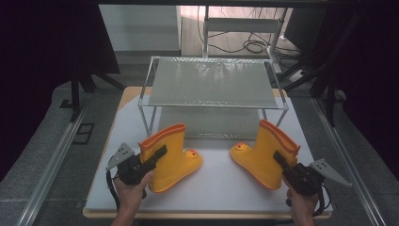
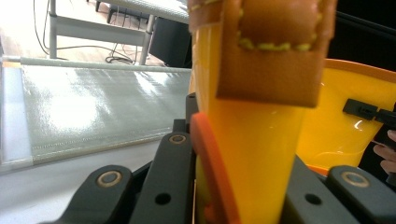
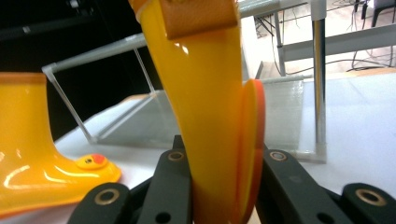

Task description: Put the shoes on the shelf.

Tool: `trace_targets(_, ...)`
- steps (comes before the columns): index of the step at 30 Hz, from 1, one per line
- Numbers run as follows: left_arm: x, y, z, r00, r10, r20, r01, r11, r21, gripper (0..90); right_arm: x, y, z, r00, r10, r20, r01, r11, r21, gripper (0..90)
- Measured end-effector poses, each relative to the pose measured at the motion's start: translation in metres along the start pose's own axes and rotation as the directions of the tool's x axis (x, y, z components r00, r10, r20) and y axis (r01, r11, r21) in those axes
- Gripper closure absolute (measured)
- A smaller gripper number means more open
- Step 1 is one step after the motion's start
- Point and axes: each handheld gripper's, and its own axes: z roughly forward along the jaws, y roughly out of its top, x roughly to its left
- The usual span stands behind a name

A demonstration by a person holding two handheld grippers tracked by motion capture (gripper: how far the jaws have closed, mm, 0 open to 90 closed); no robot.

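Note:
Two yellow rubber boots with orange trim and duck faces on the toes stand on the white table top (image 1: 216,188), toes pointing at each other. My left gripper (image 1: 160,153) is shut on the back of the left boot (image 1: 176,162) at its shaft rim. In the left gripper view the left boot's wall (image 2: 252,140) and orange pull tab (image 2: 275,51) sit clamped between the jaws of my left gripper (image 2: 238,158). My right gripper (image 1: 278,157) is shut on the shaft rim of the right boot (image 1: 261,157). In the right gripper view the right boot's wall (image 3: 205,93) fills the gap of my right gripper (image 3: 224,156).
A two-tier metal rack with grey mesh shelves (image 1: 211,82) stands at the back of the table, just behind the boots. Metal rails (image 1: 56,155) run along both sides of the table. Cables and a white frame (image 1: 244,28) lie on the floor beyond.

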Motion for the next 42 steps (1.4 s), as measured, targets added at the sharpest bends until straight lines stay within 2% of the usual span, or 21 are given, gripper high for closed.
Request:
trace_targets(6,-0.002,-0.003,-0.001,1.0,0.008,0.003,-0.008,1.0,-0.001,82.8,0.002,-0.004,-0.002,0.9992,-0.039,0.007,0.038,0.999,0.035,71.1)
trace_targets(7,-0.003,-0.003,-0.001,0.9999,0.011,0.005,-0.011,0.9999,-0.002,82.8,0.003,-0.006,-0.002,0.9986,-0.052,-0.004,0.052,0.997,0.05,64.3)
trace_targets(8,-0.003,-0.003,-0.001,0.9999,0.011,0.005,-0.011,0.9999,-0.002,82.8,0.003,-0.006,-0.002,0.9986,-0.052,-0.004,0.052,0.997,0.05,64.3)
trace_targets(9,-0.003,-0.004,-0.001,0.9999,0.015,0.005,-0.015,0.9999,0.0,82.8,0.004,-0.006,0.0,0.9977,-0.066,-0.01,0.067,0.995,0.072,54.2)
trace_targets(10,-0.003,-0.004,-0.001,0.9998,0.017,0.005,-0.017,0.9999,0.001,82.7,0.005,-0.006,0.003,0.9972,-0.075,0.001,0.074,0.994,0.085,51.4)
trace_targets(13,-0.003,-0.004,-0.001,0.9998,0.018,0.006,-0.018,0.9998,0.002,82.7,0.005,-0.008,0.007,0.9958,-0.091,0.014,0.089,0.991,0.099,50.2)
trace_targets(15,-0.003,-0.004,-0.001,0.9998,0.019,0.006,-0.019,0.9998,0.002,82.7,0.003,-0.009,0.009,0.996,-0.086,0.022,0.084,0.991,0.109,51.9)
trace_targets(18,-0.003,-0.004,-0.001,0.9998,0.017,0.006,-0.017,0.9998,-0.001,82.7,0.002,-0.009,0.01,0.9945,-0.105,0.009,0.103,0.987,0.127,76.5)
trace_targets(19,-0.002,-0.003,0.0,0.9999,0.016,0.006,-0.016,0.9999,-0.003,82.8,0.005,-0.01,0.011,0.9937,-0.112,-0.004,0.112,0.986,0.124,81.7)
trace_targets(22,-0.002,-0.001,0.001,0.9999,0.009,0.009,-0.009,1.0,-0.003,82.9,0.007,-0.01,0.012,0.9937,-0.111,-0.009,0.112,0.987,0.114,82.9)
trace_targets(23,-0.002,0.001,0.002,0.9999,0.002,0.013,-0.002,1.0,-0.002,83.0,0.007,-0.008,0.012,0.996,-0.089,-0.01,0.09,0.992,0.093,83.6)
trace_targets(24,-0.002,0.001,0.002,0.9999,0.002,0.013,-0.002,1.0,-0.002,83.0,0.007,-0.008,0.012,0.996,-0.089,-0.01,0.09,0.992,0.093,83.6)
trace_targets(25,-0.001,0.003,0.002,0.9997,-0.008,0.021,0.008,1.0,-0.005,83.0,0.005,-0.004,0.011,0.9987,-0.045,-0.023,0.047,0.997,0.069,83.8)
trace_targets(26,-0.001,0.004,0.002,0.9994,-0.018,0.029,0.018,0.9998,-0.006,83.0,0.004,-0.003,0.011,0.9991,-0.028,-0.033,0.03,0.998,0.063,83.8)
trace_targets(27,-0.001,0.004,0.002,0.9994,-0.018,0.029,0.018,0.9998,-0.006,83.0,0.004,-0.003,0.011,0.9991,-0.028,-0.033,0.03,0.998,0.063,83.8)
trace_targets(29,0.0,0.007,0.002,0.9978,-0.043,0.05,0.044,0.999,-0.011,83.0,0.006,0.003,0.007,0.9982,-0.013,-0.058,0.015,0.999,0.045,83.8)
trace_targets(30,0.0,0.01,0.001,0.9966,-0.052,0.064,0.053,0.9984,-0.018,83.1,0.01,0.008,0.004,0.9978,-0.019,-0.064,0.02,1.0,0.021,83.8)
trace_targets(35,-0.003,0.02,-0.006,0.9955,-0.052,0.079,0.056,0.9975,-0.043,83.1,0.016,0.021,-0.002,0.9973,-0.019,-0.071,0.018,1.0,-0.019,83.9)
trace_targets(37,-0.004,0.024,-0.008,0.9955,-0.049,0.082,0.053,0.9975,-0.048,83.1,0.015,0.024,-0.003,0.9969,0.0,-0.079,-0.002,1.0,-0.028,83.9)
trace_targets(39,-0.004,0.026,-0.009,0.9953,-0.047,0.084,0.052,0.9973,-0.051,83.1,0.015,0.025,-0.003,0.9966,0.001,-0.082,-0.003,1.0,-0.03,83.9)
trace_targets(42,-0.005,0.037,-0.014,0.9923,-0.06,0.109,0.068,0.9951,-0.072,83.1,0.018,0.03,-0.002,0.9951,0.016,-0.097,-0.02,0.999,-0.04,84.0)
